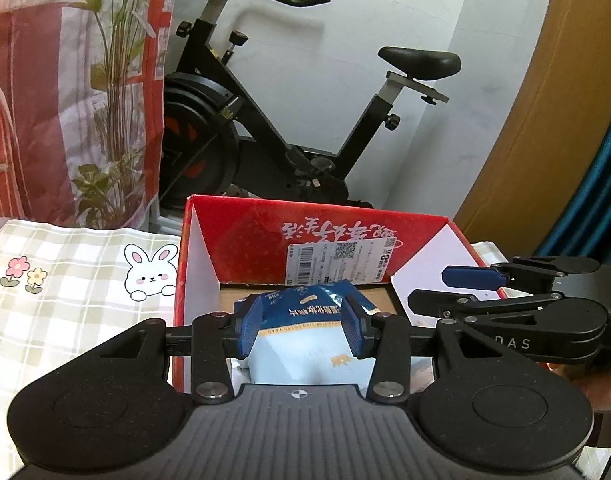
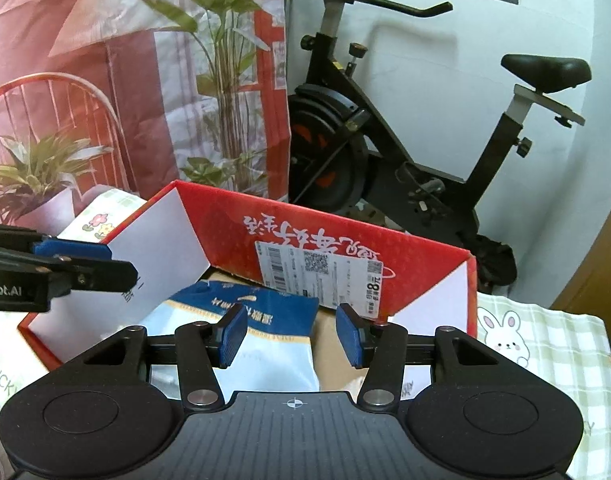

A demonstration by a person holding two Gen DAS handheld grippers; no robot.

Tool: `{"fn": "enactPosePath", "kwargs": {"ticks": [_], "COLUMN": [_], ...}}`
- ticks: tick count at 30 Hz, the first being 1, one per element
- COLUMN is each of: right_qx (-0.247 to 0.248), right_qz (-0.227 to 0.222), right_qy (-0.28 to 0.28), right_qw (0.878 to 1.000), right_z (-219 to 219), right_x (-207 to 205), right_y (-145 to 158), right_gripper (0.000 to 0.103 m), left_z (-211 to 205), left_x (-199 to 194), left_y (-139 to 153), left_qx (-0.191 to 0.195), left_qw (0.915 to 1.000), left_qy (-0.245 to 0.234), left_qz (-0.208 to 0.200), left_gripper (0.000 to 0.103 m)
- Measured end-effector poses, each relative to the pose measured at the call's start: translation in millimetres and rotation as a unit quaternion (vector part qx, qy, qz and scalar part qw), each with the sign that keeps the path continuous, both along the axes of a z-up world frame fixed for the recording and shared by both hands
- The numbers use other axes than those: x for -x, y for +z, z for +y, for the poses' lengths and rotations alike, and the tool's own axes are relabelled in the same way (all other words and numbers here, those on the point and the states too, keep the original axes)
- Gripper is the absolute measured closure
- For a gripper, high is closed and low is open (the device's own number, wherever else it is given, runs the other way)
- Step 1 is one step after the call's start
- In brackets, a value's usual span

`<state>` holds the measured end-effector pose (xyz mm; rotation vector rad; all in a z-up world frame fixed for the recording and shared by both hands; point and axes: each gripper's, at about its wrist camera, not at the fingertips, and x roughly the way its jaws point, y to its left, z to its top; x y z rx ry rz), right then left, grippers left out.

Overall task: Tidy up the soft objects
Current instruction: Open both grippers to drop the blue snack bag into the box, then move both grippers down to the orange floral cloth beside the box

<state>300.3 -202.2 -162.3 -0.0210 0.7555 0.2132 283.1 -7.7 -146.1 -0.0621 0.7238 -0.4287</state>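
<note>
L gripper (image 1: 303,330) has its jaws set narrow on a blue-and-white soft pack (image 1: 305,344), both blue pads (image 1: 249,330) pressing its sides w/ the pack's top edge poking up between them, so it's holding the pack. Pack sits low inside a red cardboard box (image 1: 265,232), over the brown box floor, near the box's 6 o'clock wall in the L wrist view. Box is open-topped, red outside, white flaps inside, w/ a white shipping label (image 1: 341,264) stuck on the far inner wall at 12 o'clock. R gripper (image 2: 291,334) hovers above the same box; its jaws stand part open, nothing gripped. Its left pad overlaps the pack's right edge in the R wrist view, contact unclear; the right pad (image 2: 351,336) is clear of the pack, over bare box floor. In the L wrist view the R gripper shows at 3 o'clock, reaching in over the box's right flap; in the R wrist view the L gripper comes in from 9 o'clock. Box rests on a counter covered w/ a green checked cloth (image 1: 65,280) printed w/ a bunny and flowers. Behind, at 12 o'clock, a black exercise bike (image 1: 289,112) stands by a white wall; a red printed backdrop (image 1: 45,100) w/ plants hangs at 10 o'clock.
</note>
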Motion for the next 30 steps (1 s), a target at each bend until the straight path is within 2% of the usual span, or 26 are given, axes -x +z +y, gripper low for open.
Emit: {"fn": "enactPosePath", "kwargs": {"ticks": [12,20,30], "right_qx": [-0.004,-0.016,-0.063], "right_qz": [-0.005,-0.013,0.001], "right_qy": [-0.010,-0.005,0.013], "right_qw": [1.000,1.000,0.998], "right_z": [-4.8,-1.8,5.8], "right_x": [45.9,83.6,129.9], "right_y": [8.4,15.8,7.9], "right_gripper": [0.056,0.056,0.056], "left_z": [12.0,25.0,30.2], "left_x": [46.6,82.3,121.1], "left_y": [-2.5,-1.7,-16.7], "left_qx": [-0.016,-0.012,0.003], "left_qw": [0.9998,0.9997,0.9989], "left_qy": [-0.009,-0.010,-0.024], "left_qz": [0.010,0.017,0.041], "left_gripper": [0.056,0.056,0.056]}}
